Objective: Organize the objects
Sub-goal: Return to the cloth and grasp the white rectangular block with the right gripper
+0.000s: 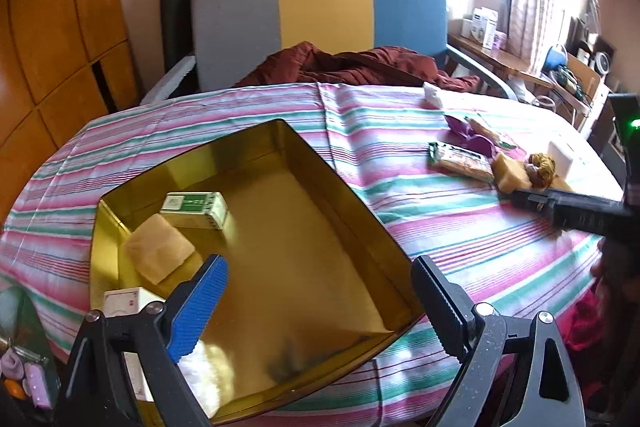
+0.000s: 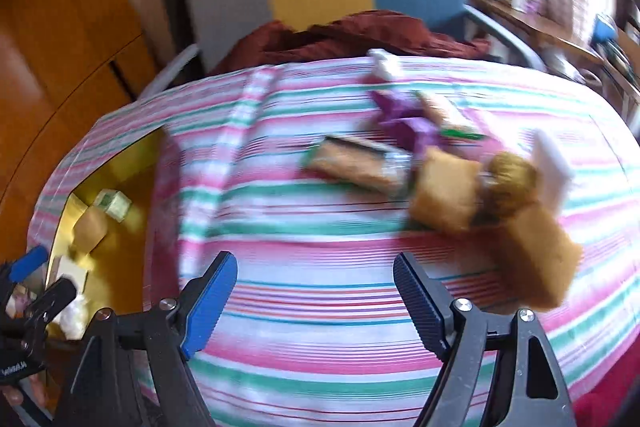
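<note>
Striped tablecloth (image 1: 460, 247) under gold tin (image 1: 280, 267), scattered sponges (image 2: 446, 195)

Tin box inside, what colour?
Shiny gold inside the tin box, clearest in the left wrist view.

A broad stretch of striped pink, green and white tablecloth (image 2: 320, 291) lies bare between the gold rectangular metal tin (image 1: 352, 215) and a tight cluster of tan sponge blocks (image 2: 444, 195) and wrapped snack bars (image 1: 460, 159), offering open passage. The tin's right half stands empty.
</note>
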Action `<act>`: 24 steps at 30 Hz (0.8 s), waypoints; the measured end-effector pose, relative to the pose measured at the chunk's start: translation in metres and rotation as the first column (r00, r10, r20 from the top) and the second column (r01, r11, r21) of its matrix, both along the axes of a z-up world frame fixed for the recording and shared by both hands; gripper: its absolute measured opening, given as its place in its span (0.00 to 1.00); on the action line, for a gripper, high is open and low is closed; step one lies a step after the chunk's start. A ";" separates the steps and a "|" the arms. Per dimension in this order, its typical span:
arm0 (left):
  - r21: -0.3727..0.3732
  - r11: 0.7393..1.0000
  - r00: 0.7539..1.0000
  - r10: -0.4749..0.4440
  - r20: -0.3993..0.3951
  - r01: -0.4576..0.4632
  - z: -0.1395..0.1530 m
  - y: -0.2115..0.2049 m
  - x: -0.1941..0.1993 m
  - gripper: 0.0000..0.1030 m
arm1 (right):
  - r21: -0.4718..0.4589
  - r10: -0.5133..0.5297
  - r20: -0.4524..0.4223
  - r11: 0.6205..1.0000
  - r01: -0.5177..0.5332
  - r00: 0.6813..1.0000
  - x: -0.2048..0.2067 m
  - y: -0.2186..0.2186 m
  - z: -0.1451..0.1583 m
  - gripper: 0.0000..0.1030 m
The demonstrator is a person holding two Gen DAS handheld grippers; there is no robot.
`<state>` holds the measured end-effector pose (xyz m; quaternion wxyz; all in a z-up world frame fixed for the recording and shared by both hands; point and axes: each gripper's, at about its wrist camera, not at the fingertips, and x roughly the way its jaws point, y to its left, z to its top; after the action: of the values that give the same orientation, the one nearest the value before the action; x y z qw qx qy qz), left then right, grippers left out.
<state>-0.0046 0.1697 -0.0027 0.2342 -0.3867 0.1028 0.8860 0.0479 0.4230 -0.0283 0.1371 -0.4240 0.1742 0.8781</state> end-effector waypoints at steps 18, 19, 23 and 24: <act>0.005 0.986 0.985 -0.165 0.044 0.165 0.002 0.067 -0.002 0.91 | 0.009 -0.311 0.069 0.950 0.311 0.948 0.011 0.158 -0.002 0.48; 0.004 0.985 0.984 -0.172 0.046 0.172 0.001 0.070 -0.003 0.91 | 0.014 -0.310 0.072 0.951 0.310 0.948 0.013 0.159 -0.004 0.44; 0.000 0.979 0.976 -0.204 0.078 0.205 -0.003 0.090 -0.006 0.90 | -0.004 -0.327 0.058 0.945 0.327 0.943 0.016 0.164 -0.007 0.32; 0.001 0.977 0.973 -0.212 0.092 0.213 -0.004 0.095 -0.007 0.89 | -0.005 -0.333 0.046 0.943 0.334 0.942 0.018 0.164 -0.005 0.30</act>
<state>-0.0112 0.2650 -0.0068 0.3303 -0.4146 0.1368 0.8368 0.0659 0.5875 -0.0331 0.2849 -0.4085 0.2459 0.8316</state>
